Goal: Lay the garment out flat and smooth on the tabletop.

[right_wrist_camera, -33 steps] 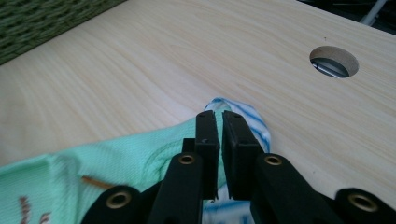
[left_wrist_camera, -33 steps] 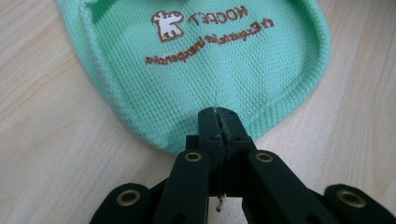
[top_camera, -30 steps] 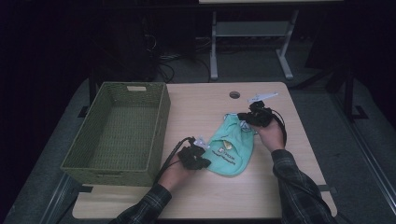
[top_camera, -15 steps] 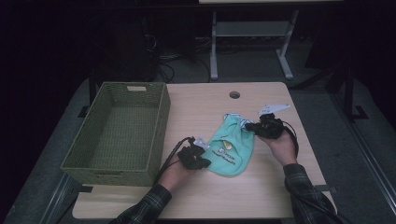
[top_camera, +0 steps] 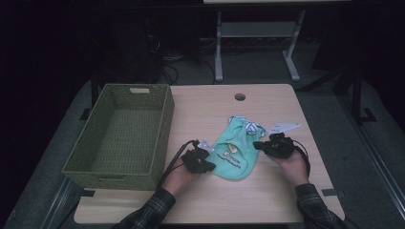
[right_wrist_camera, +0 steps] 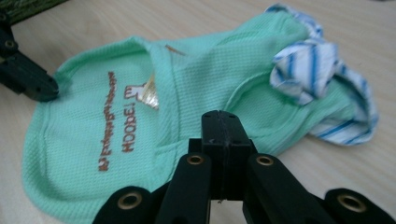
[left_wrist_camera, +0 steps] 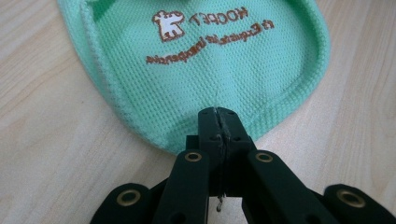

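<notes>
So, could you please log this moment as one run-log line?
left gripper: shut on green garment hem | right gripper: shut on garment's side | garment flat on table | basket empty

We look down and forward from above the table (top_camera: 267,200). Our two gripper views sit close, sharing the green garment (left_wrist_camera: 201,60).

Basket (top_camera: 119,133) on table (top_camera: 267,200) at left, garment (top_camera: 236,150) right of it, between left claw (top_camera: 210,166) and right claw (top_camera: 258,144)

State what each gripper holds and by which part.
Left gripper: green garment, by its rounded hem. Right gripper: same garment, by its side edge.
</notes>
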Available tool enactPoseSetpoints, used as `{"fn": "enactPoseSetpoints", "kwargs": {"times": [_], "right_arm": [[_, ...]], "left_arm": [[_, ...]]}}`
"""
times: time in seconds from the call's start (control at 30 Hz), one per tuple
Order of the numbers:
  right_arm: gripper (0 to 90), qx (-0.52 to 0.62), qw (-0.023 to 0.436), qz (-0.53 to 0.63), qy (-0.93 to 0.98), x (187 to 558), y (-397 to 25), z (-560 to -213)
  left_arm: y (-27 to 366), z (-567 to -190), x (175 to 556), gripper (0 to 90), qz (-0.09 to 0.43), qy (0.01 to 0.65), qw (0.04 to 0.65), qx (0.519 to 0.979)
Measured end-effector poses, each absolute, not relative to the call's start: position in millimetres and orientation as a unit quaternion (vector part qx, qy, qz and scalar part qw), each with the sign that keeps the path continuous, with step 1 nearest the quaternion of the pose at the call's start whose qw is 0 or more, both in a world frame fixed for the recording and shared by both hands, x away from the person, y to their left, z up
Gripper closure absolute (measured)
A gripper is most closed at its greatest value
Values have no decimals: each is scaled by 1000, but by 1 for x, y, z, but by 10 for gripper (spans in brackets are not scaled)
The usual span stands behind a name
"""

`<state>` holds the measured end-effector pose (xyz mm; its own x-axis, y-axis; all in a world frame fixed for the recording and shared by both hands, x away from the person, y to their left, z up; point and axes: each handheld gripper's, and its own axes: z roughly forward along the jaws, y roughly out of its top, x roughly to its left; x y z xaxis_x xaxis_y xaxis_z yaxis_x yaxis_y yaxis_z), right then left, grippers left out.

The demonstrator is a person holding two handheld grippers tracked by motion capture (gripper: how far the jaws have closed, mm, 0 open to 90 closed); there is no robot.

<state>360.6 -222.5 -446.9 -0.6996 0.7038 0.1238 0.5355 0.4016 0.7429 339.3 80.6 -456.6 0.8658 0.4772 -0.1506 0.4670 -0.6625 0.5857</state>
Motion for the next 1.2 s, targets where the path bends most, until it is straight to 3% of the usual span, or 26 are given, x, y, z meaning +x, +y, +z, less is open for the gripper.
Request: {"fn": "enactPoseSetpoints", "kwargs": {"times": [0.7, 1.2], "right_arm": [[896, 368, 83, 365, 851, 345, -219, -471], [897, 369, 83, 364, 851, 345, -218, -470]], "left_arm": [[81, -452, 346, 886, -8, 274, 325, 905], [76, -430, 404, 896, 47, 287, 342, 893]]}}
